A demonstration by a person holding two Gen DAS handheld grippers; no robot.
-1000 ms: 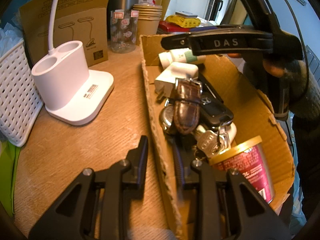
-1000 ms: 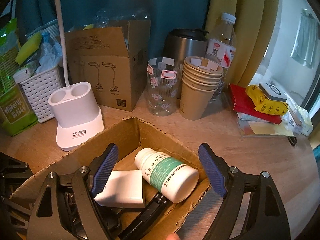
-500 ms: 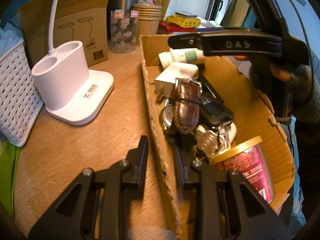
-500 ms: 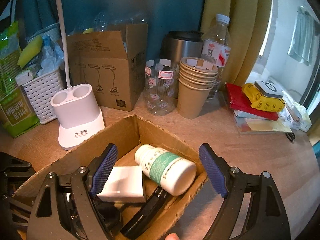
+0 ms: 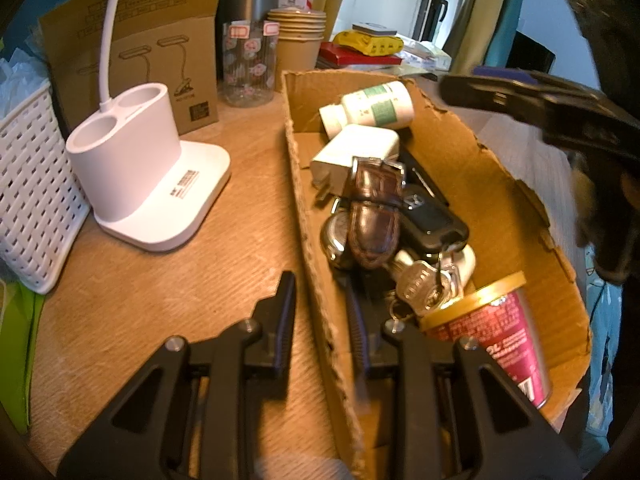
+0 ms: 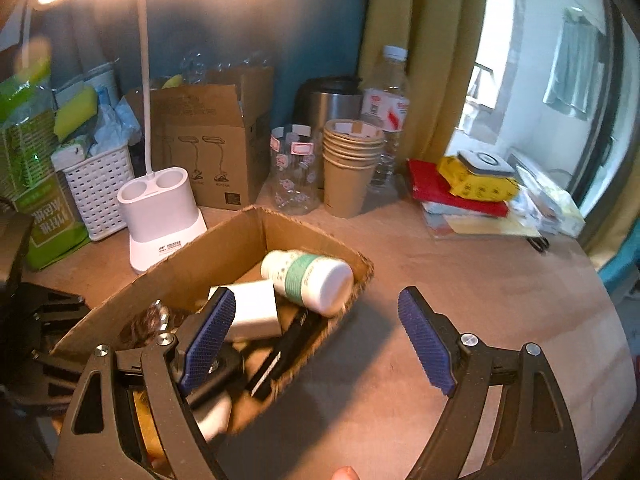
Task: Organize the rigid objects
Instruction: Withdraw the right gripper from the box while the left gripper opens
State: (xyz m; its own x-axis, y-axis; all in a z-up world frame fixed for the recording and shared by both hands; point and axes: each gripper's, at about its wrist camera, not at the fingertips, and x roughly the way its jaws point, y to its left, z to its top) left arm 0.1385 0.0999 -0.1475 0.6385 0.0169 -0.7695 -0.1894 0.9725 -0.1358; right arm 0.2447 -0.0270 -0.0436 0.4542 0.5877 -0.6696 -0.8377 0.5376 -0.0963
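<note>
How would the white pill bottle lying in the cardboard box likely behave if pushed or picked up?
The white pill bottle lies on its side and is round, so it would probably roll when nudged. Its smooth plastic may slip between pads. It looks rigid and likely light, propped against the white charger.

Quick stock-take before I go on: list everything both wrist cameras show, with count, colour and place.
cardboard box: 1, brown, centre of table
pill bottle: 1, white and green, lying at box's far end
charger: 1, white, in box beside bottle
watch strap: 1, brown, in box
car key: 1, black, in box
keys: 1 bunch, silver, in box
can: 1, red with gold rim, box's near end
lamp base: 1, white, left of box
paper cups: 1 stack, tan, behind box
basket: 1, white, far left
left gripper: black, straddling box wall
right gripper: black with blue pads, open
</note>
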